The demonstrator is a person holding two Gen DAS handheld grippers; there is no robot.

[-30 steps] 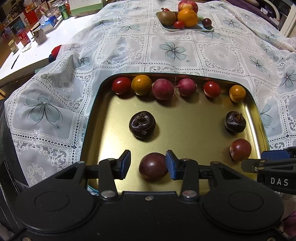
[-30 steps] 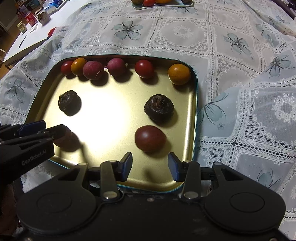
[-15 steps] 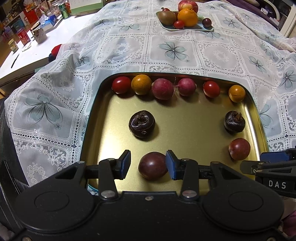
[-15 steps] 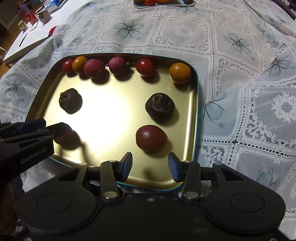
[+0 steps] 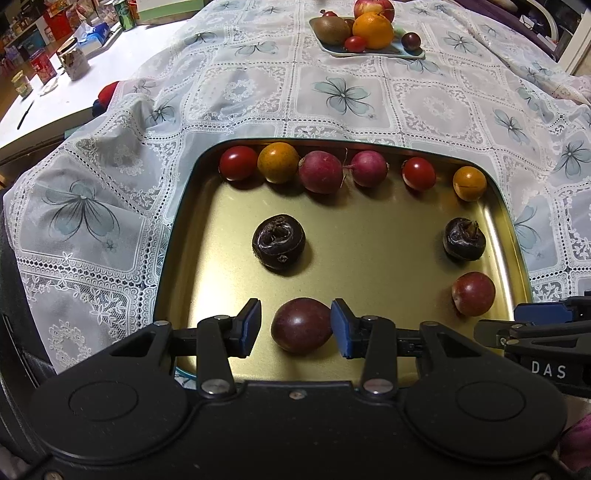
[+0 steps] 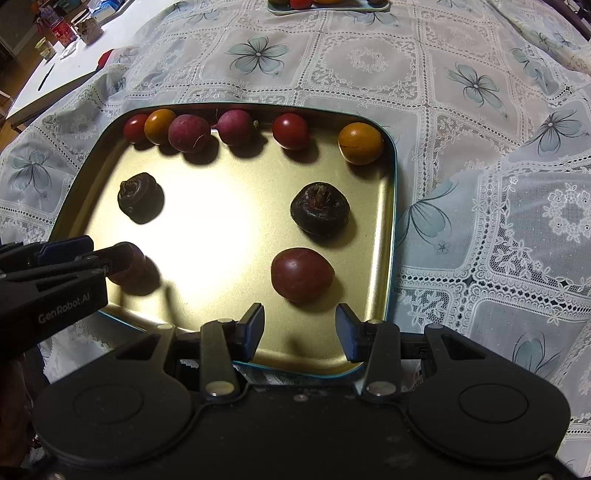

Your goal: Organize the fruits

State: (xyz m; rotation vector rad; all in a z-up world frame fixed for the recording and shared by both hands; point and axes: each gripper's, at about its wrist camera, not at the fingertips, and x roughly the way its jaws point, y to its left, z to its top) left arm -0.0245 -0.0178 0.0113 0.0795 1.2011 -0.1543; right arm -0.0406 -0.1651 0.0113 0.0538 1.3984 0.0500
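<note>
Right hand-held gripper (image 6: 299, 326) drew back slightly from plum (image 6: 302, 275), jaws apart, empty; left hand-held gripper (image 5: 294, 325) unchanged, open astride plum (image 5: 301, 325).

Left gripper (image 5: 295, 326) open around dark purple fruit (image 5: 301, 325), lower centre, inside gold tray (image 5: 177, 236); pads not touching.

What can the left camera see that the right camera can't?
Only the left wrist view shows the whole far plate with its orange, kiwi and apple, and the near-left plum uncovered, between the open left gripper.

Only the right wrist view shows the open right gripper hovering over the tray's near edge, short of the right plum, and the cloth to the tray's right.

Both show the gold tray and the back row of six fruits.
</note>
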